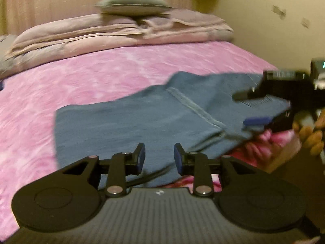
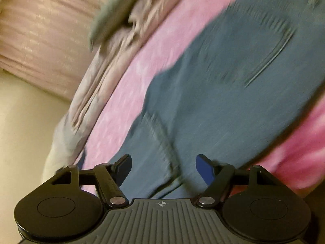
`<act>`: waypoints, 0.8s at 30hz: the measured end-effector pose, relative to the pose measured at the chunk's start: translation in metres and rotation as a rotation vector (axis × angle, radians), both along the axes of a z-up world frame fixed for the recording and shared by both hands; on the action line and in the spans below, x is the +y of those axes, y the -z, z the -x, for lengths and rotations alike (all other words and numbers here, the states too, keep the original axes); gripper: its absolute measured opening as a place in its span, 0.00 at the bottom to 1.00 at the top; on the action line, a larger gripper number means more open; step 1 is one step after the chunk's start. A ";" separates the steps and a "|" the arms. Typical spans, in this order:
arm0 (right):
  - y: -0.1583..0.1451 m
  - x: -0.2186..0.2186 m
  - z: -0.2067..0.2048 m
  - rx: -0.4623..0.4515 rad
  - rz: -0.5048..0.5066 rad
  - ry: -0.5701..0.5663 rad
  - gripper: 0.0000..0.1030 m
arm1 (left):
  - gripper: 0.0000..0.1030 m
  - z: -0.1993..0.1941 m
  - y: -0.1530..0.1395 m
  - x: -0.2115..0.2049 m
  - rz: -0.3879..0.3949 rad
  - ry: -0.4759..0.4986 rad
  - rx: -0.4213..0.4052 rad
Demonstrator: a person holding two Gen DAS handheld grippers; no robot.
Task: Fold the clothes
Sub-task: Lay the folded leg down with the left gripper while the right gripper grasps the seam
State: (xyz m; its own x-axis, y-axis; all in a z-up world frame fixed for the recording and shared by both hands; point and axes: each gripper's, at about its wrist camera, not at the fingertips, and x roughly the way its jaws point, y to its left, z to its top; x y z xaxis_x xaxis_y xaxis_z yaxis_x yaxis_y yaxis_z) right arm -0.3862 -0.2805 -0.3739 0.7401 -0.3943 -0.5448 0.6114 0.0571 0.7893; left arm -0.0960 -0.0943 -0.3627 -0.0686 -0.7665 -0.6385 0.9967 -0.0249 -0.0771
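Observation:
A blue-grey garment [image 1: 142, 118] lies spread on the pink bedspread [image 1: 81, 85], with a stitched seam running across it. My left gripper [image 1: 159, 159] hovers over its near edge. The jaws stand a little apart and nothing is between the pads. At the garment's right end my right gripper [image 1: 246, 108] reaches in from the side, one finger above the cloth edge and one below. In the blurred right wrist view that gripper [image 2: 163, 170] is open. The garment [image 2: 223, 81] bunches in a fold between its fingers, and the pads do not press on it.
Folded pale pink bedding [image 1: 121, 32] with a grey-green pillow [image 1: 132, 4] on top lies at the head of the bed. A curtain [image 1: 61, 0] hangs behind. A beige wall [image 1: 264, 30] runs along the right. A person's hand [image 1: 312, 138] holds the right gripper.

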 end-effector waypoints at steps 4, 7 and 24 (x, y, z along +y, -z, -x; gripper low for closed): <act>0.008 -0.012 -0.030 0.076 -0.016 -0.061 0.68 | 0.25 -0.034 -0.006 0.012 0.009 -0.119 0.032; 0.005 -0.020 -0.051 0.172 0.026 -0.105 0.54 | 0.24 -0.064 -0.008 0.020 0.015 -0.209 0.093; -0.027 0.023 -0.077 0.561 0.360 -0.126 0.54 | 0.18 -0.082 0.009 -0.005 -0.060 -0.176 0.049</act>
